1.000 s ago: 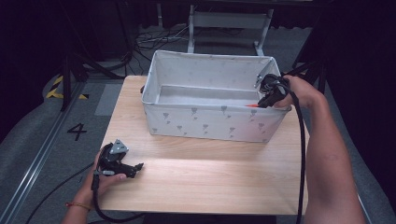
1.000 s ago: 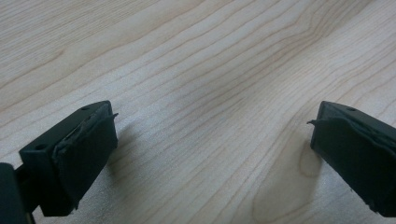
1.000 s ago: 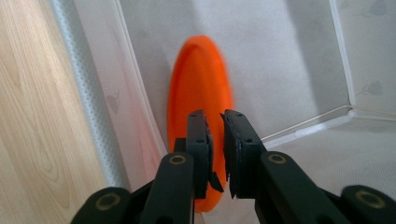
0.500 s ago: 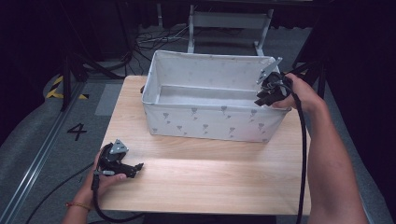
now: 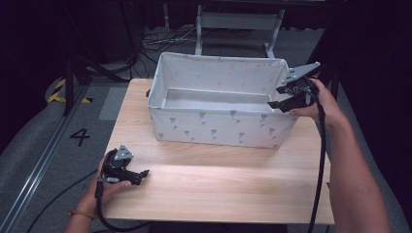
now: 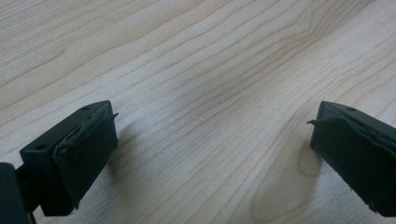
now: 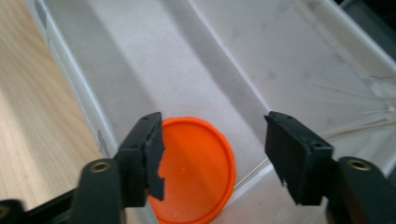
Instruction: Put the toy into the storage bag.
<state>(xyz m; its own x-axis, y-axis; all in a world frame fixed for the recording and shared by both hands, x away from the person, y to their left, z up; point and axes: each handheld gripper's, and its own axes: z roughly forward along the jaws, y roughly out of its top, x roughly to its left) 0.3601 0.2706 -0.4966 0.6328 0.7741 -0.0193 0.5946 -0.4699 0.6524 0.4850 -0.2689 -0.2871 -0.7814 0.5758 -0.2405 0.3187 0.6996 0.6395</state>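
A white fabric bin (image 5: 218, 128) with grey marks stands on the far half of the wooden table (image 5: 218, 189). An orange round lid-like disc (image 7: 196, 172) lies flat on the bin's floor (image 7: 154, 60), near its corner. My right gripper (image 5: 278, 103) hovers over the bin's right end; in the right gripper view this gripper (image 7: 215, 154) is open, with the jaws spread above the disc and apart from it. My left gripper (image 5: 142, 174) rests at the table's front left corner, open, and in its own view the left gripper (image 6: 210, 144) has bare wood between its jaws.
Beyond the table sit a metal stand (image 5: 238, 22) and floor cables (image 5: 160, 39). A floor rail and a painted "4" (image 5: 80, 137) lie to the left. Bare wood (image 6: 210, 60) spreads between the bin and the front edge.
My right gripper has risen and drawn back to the right, off the bin's near rim. A bit of orange seen at its jaws one second ago is gone from there. The left hand stayed put.
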